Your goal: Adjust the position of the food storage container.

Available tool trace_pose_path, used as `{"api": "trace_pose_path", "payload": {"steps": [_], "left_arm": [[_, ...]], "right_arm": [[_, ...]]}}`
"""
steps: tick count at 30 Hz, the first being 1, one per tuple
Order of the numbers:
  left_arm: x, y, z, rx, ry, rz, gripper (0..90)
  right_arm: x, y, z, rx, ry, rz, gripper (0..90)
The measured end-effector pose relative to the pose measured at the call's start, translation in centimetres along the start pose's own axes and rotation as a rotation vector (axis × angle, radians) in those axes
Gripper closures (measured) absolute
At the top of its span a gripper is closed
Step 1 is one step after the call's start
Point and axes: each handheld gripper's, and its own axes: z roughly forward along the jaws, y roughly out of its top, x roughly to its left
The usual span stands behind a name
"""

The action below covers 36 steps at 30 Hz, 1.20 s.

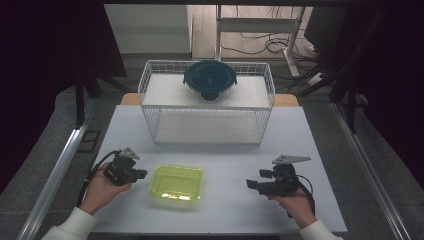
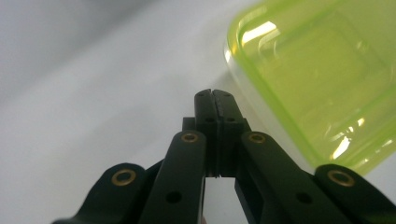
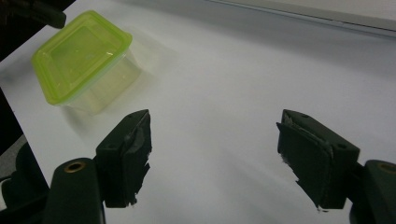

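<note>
Gripper: the left gripper point(image 2: 215, 93), two black jaws with brass-coloured rivets, rises from the bottom edge; its jaws are pressed together with nothing between them.
Container: a translucent yellow-green plastic container with a rounded-corner lid point(image 2: 322, 79) sits ahead and to the right of the jaw tips, near them but not touching.
Lid: glossy, with bright glints of light along its rim.
Surface: a plain white tabletop point(image 2: 93, 93) spreads ahead and to the left of the jaws.
</note>
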Motion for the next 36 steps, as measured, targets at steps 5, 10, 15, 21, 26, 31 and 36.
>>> {"api": "trace_pose_path", "payload": {"steps": [5, 10, 15, 21, 26, 31, 36], "left_arm": [[-0.5, -0.8, 1.0, 0.017, -0.053, -0.024, 90.0], [-1.6, -0.6, 1.3, 0.028, -0.073, -0.005, 90.0], [-2.3, -0.2, 1.8, 0.037, -0.084, 0.011, 90.0], [-3.6, 0.7, 2.1, 0.036, -0.089, 0.05, 90.0], [-4.8, 1.7, 2.8, 0.045, -0.112, 0.077, 90.0], [-5.7, 2.6, 3.3, 0.054, -0.126, 0.099, 90.0], [-6.5, 3.5, 3.8, 0.058, -0.139, 0.123, 90.0]], "right_arm": [[0.0, 0.0, 0.1, 0.008, -0.001, -0.001, 25.7], [0.0, 0.0, 0.1, 0.01, -0.001, -0.002, 25.7], [0.0, -0.1, 0.1, 0.009, 0.001, -0.001, 25.7], [-0.1, -0.1, 0.2, 0.012, -0.002, 0.002, 25.8], [-0.1, -0.1, 0.2, 0.011, -0.001, 0.0, 25.8], [0.0, -0.2, 0.1, 0.011, 0.0, 0.001, 25.8], [-0.1, -0.2, 0.1, 0.006, -0.003, 0.004, 25.8]]}}
